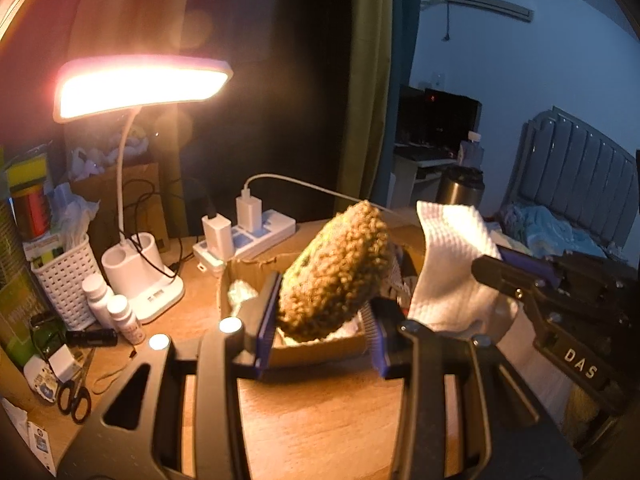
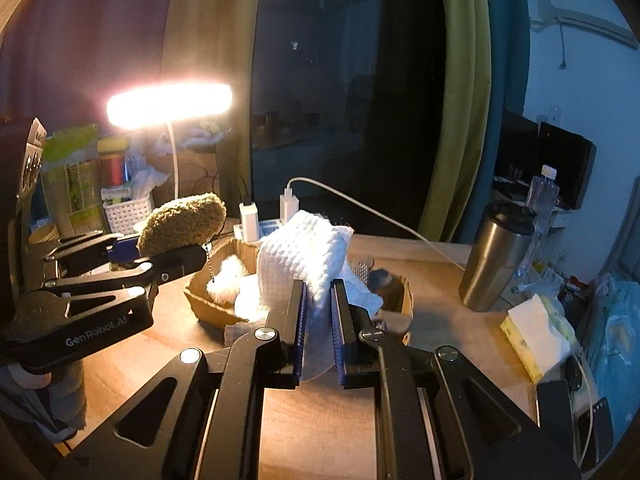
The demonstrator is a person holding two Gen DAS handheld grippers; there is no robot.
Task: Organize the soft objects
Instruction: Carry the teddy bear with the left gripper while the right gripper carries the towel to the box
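- Two soft things are held up over a wooden table [image 1: 320, 420], one in each hand-held gripper, both just above an open cardboard box [image 1: 320, 350].
- Far left of the left hand-held gripper [image 1: 322, 320]: a lit desk lamp [image 1: 140, 84] on a white base, a white basket [image 1: 66, 280], two small white bottles [image 1: 116, 308] and black scissors [image 1: 74, 396].
- Left hand-held gripper: its jaws are clamped on a fuzzy brown plush pad [image 1: 338, 276], which sticks up and tilts to the right. A short bead chain [image 2: 210, 264] hangs from it.
- Behind the plush pad: a white power strip [image 1: 256, 236] with two chargers plugged in.
- Right hand-held gripper [image 2: 319, 320], just right of the left one: its jaws are pressed together on a white waffle-weave cloth [image 2: 304, 256], which bunches up above the pads.
- Right of the right hand-held gripper: a steel tumbler [image 2: 496, 256] and a tissue pack [image 2: 534, 336] on the table.
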